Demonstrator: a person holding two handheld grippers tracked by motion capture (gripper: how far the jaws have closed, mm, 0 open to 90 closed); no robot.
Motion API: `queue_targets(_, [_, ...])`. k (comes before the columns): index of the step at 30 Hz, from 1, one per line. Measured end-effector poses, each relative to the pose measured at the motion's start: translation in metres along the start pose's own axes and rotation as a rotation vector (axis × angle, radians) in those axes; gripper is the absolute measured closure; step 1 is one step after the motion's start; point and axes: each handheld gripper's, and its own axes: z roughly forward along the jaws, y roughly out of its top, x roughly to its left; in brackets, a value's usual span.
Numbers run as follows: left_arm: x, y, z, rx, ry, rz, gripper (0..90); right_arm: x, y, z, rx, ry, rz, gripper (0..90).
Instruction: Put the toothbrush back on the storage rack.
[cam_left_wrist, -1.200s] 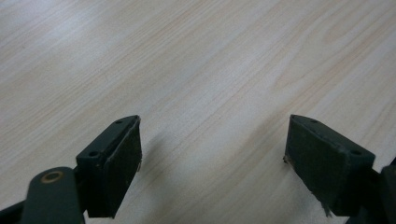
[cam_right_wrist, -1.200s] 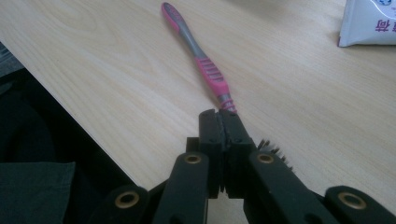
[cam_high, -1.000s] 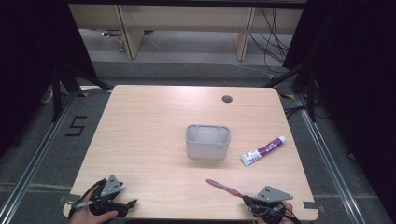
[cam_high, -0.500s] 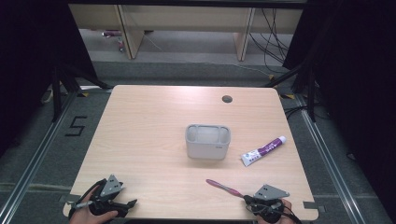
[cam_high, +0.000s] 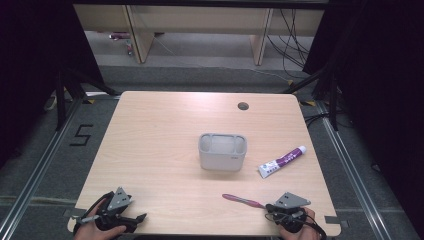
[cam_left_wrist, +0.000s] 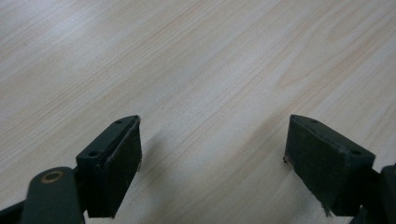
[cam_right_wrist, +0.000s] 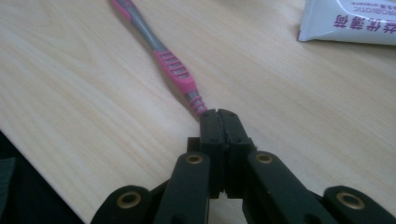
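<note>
While the right gripper (cam_right_wrist: 219, 114) sits at the bottom centre of its own view, its two black jaws are pressed together on the end of the pink and grey toothbrush (cam_right_wrist: 161, 56), and the very tip of the handle is hidden between the pads, so it is hard to say how much of it is caught. The toothbrush runs from there toward the upper left of that frame, where its far end is cut off by the top edge. At the upper right of the same frame, a white toothpaste tube (cam_right_wrist: 348, 23) lies on the wooden table (cam_right_wrist: 70, 93), only its lower part visible. In the high view, the right gripper (cam_high: 272, 207) is at the lower right of the frame, with the person's hand partly cut off by the bottom edge, and the toothbrush (cam_high: 242, 200) lies flat on the table just to its left. The grey holder (cam_high: 222, 152) stands near the middle of the frame, and the toothpaste tube (cam_high: 281, 162) lies to its right. The left gripper (cam_high: 140, 218) rests at the lower left corner of the table; in its own view its jaws stand wide apart over bare wood, with nothing between them.
</note>
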Motion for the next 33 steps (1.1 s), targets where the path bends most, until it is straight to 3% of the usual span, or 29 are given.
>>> queue_targets(14, [0.0,-0.001,-0.001,0.005,-0.005,0.001,18.1,-0.019,0.009,0.008,0.017,-0.03,0.017,89.4])
queue_targets(18, [0.0,-0.001,-0.001,0.006,-0.005,-0.001,18.1,-0.026,0.01,0.012,0.021,-0.045,-0.013,89.4])
queue_targets(24, [-0.001,-0.001,-0.001,-0.013,0.004,-0.018,18.1,-0.031,0.015,0.017,0.027,-0.051,-0.006,89.3])
queue_targets(33, [-0.001,-0.001,-0.002,-0.006,0.004,-0.007,18.2,-0.038,0.023,0.023,0.033,-0.059,-0.005,89.3])
